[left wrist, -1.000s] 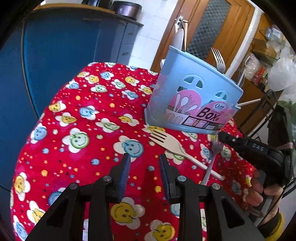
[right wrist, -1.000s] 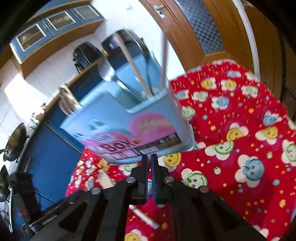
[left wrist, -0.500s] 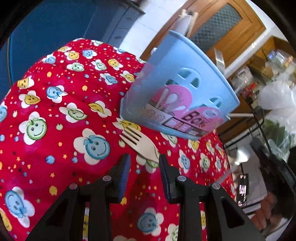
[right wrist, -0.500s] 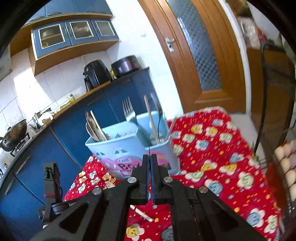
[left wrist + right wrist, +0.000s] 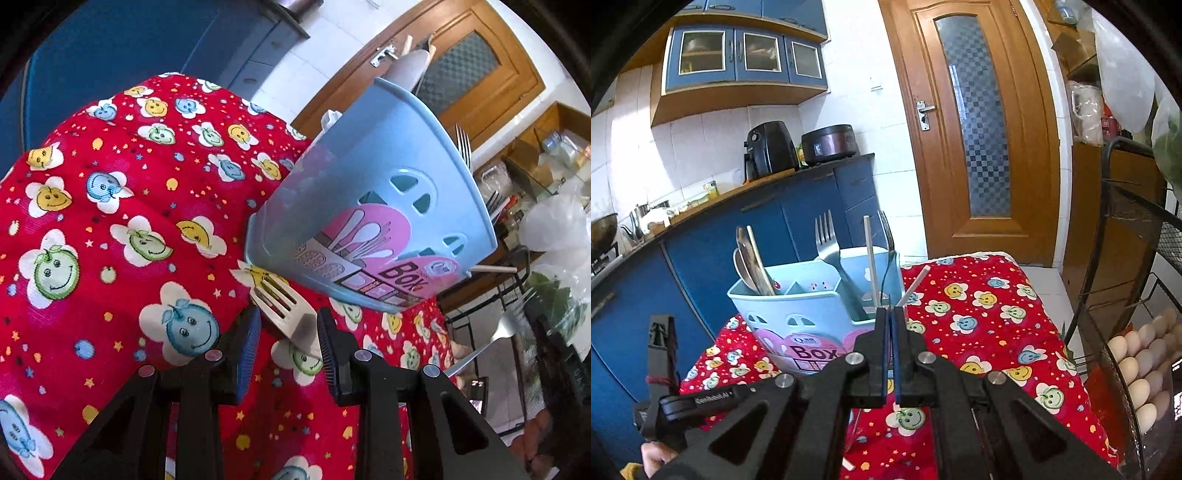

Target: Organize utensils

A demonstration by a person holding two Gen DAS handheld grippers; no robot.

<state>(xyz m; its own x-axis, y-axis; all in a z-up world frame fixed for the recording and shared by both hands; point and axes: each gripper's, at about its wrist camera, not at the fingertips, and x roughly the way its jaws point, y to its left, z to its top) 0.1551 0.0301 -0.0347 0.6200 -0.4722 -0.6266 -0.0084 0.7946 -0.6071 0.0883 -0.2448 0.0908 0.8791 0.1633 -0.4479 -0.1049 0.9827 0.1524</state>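
A light blue utensil box (image 5: 373, 225) stands on the red smiley-print cloth (image 5: 110, 229), holding forks, spoons and sticks (image 5: 827, 240). A pale wooden fork (image 5: 284, 314) lies on the cloth before the box, its head between the tips of my open left gripper (image 5: 288, 332). My right gripper (image 5: 890, 317) is shut, raised above the cloth in front of the box (image 5: 812, 314). In the left wrist view a metal fork (image 5: 491, 339) hangs in the air at the right, by the right gripper's body; the grip itself is hidden.
Blue kitchen cabinets (image 5: 757, 229) stand behind the table, a wooden door (image 5: 975, 122) to the right. A black wire rack (image 5: 1126, 258) with a tray of eggs (image 5: 1145, 369) stands at the table's right edge.
My left gripper moved forward to the wooden fork, its tips now either side of the fork head. My right gripper rose and pulled back from the box, taking the metal fork off the cloth.
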